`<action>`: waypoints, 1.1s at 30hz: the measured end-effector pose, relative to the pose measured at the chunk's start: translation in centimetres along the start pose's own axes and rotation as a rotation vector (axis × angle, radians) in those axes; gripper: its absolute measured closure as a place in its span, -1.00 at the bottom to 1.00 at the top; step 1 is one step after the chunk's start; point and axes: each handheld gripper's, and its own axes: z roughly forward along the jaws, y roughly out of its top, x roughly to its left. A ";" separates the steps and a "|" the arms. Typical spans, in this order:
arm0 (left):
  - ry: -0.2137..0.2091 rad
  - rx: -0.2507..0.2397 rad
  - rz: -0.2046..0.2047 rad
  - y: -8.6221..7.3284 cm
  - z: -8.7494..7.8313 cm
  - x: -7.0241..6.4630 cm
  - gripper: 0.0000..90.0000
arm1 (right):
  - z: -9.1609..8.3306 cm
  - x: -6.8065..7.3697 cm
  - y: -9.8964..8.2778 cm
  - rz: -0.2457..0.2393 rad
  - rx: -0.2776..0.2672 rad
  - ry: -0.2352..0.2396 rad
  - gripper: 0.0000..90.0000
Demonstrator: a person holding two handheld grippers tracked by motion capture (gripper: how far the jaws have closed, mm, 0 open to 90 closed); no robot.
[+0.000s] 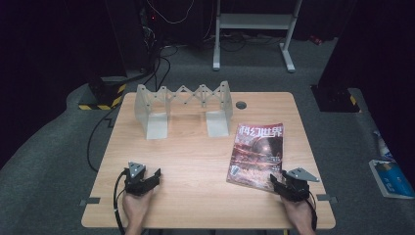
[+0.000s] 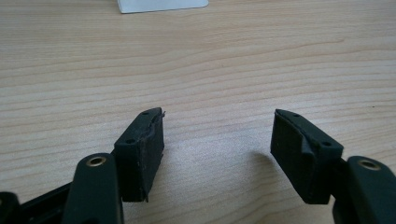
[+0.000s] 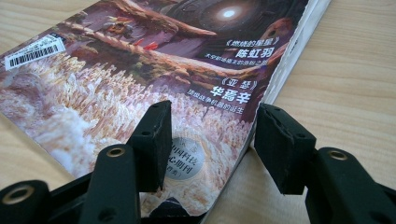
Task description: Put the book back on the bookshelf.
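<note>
A magazine [image 1: 257, 154] with a red and white illustrated cover [image 3: 140, 70] lies flat on the right half of the wooden table [image 1: 195, 196]. My right gripper [image 1: 284, 183] sits at its near right corner. In the right gripper view it [image 3: 213, 109] is open: one jaw hovers over the cover and the other stands just off the page edge, above bare wood. My left gripper [image 1: 144, 175] rests near the front left of the table, held by a hand. Its jaws [image 2: 218, 116] stand wide open over bare wood with nothing between them.
A grey expanding book rack [image 1: 183, 105] with two upright end plates stands at the back of the table; a corner of its base [image 2: 161, 4] shows ahead of the left gripper. A round cable grommet [image 1: 241, 105] sits behind the magazine. Dark floor surrounds the table.
</note>
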 end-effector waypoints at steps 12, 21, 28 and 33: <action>0.000 0.000 0.000 0.0 0.0 0.0 -0.23 | -1.4 0.8 -1.0 -0.010 0.008 0.018 0.05; -0.001 0.000 -0.001 0.0 0.0 -0.1 -0.23 | -2.5 1.6 -1.8 -0.036 0.013 0.030 0.05; -0.009 0.000 -0.002 0.0 0.0 -0.1 -0.24 | -3.2 2.1 -2.2 -0.060 0.015 0.047 0.06; -0.012 0.001 0.000 0.0 -0.1 -0.1 -0.24 | -3.4 2.5 -2.4 -0.069 0.014 0.056 0.06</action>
